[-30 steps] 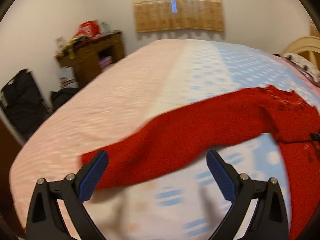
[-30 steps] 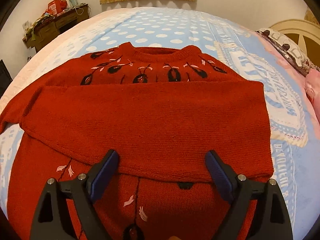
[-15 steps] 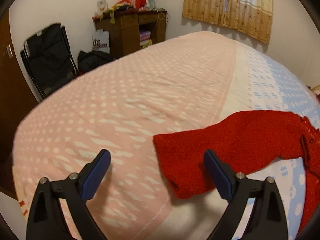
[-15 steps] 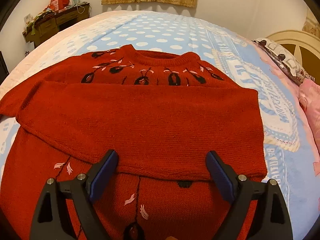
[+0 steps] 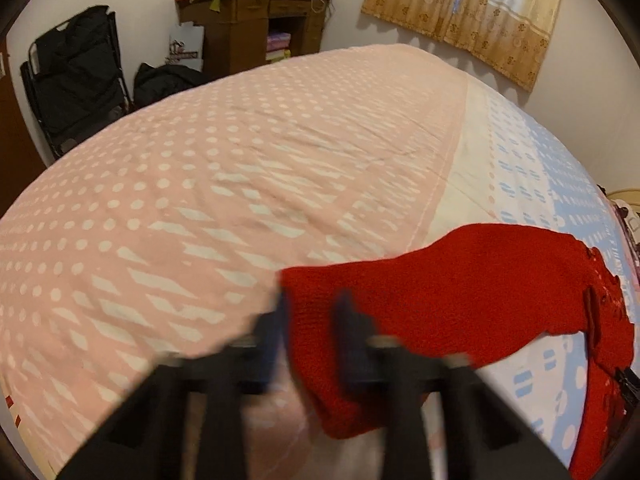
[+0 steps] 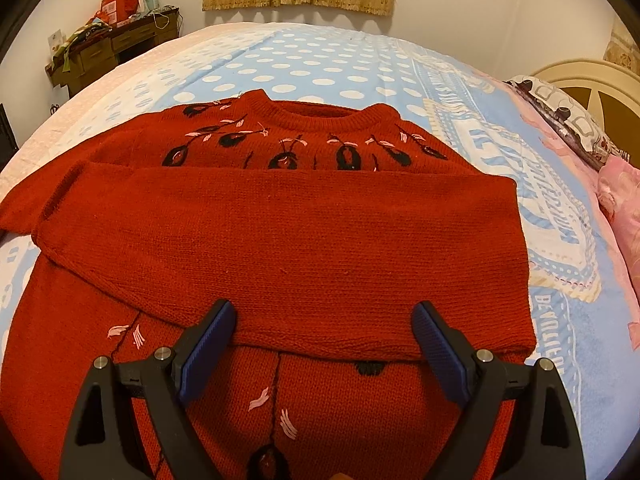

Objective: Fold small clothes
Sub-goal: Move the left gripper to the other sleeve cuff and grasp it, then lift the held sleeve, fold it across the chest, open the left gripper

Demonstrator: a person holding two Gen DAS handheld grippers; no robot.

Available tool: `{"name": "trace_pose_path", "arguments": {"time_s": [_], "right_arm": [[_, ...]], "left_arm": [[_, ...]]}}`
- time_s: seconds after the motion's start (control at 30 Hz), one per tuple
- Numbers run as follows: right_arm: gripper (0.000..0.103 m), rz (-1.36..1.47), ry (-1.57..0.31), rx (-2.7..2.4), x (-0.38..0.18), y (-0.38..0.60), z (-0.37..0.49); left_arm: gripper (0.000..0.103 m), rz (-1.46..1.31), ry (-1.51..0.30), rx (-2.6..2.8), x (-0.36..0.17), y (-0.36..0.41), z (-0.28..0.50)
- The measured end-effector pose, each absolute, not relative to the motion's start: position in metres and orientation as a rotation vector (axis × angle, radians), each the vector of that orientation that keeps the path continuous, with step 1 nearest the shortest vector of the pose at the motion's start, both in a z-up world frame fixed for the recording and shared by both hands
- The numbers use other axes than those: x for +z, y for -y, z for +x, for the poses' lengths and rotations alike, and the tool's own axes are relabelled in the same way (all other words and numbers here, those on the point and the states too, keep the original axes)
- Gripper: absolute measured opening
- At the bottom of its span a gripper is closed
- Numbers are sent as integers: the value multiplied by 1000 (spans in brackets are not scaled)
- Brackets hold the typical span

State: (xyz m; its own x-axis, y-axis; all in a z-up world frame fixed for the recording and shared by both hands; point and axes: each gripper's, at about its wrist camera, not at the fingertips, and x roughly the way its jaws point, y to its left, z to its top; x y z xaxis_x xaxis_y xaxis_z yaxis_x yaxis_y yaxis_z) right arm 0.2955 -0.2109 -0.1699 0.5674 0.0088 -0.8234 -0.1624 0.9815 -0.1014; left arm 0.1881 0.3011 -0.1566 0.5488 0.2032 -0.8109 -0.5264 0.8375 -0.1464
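A red knitted sweater (image 6: 280, 232) with black and pink embroidery lies flat on the bed, front up. One sleeve is folded across its chest. My right gripper (image 6: 324, 316) hovers open just above that folded sleeve's near edge, with nothing between its fingers. The other sleeve (image 5: 460, 280) stretches out over the bedspread in the left wrist view. My left gripper (image 5: 312, 308), blurred, is closing its jaws on this sleeve's cuff end, and the red knit is pinched between the pads.
The bedspread (image 5: 240, 184) is pink with white dots on the left and blue (image 6: 320, 64) toward the right. A wooden desk (image 5: 256, 20) and a black folding chair (image 5: 76, 76) stand by the wall. A pillow (image 6: 560, 120) and headboard (image 6: 592, 80) lie at the right.
My left gripper swung left to the sleeve's cuff end, dropped closer and its jaws came together on the cuff. The right gripper and the sweater body stayed put.
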Motion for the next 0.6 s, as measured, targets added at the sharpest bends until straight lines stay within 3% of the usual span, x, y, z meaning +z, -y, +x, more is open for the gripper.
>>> {"name": "trace_pose_path", "arguments": {"time_s": [0.6], "right_arm": [[91, -173, -963, 100, -170, 211, 295]], "left_arm": [[10, -453, -697, 307, -88, -279, 183]]}}
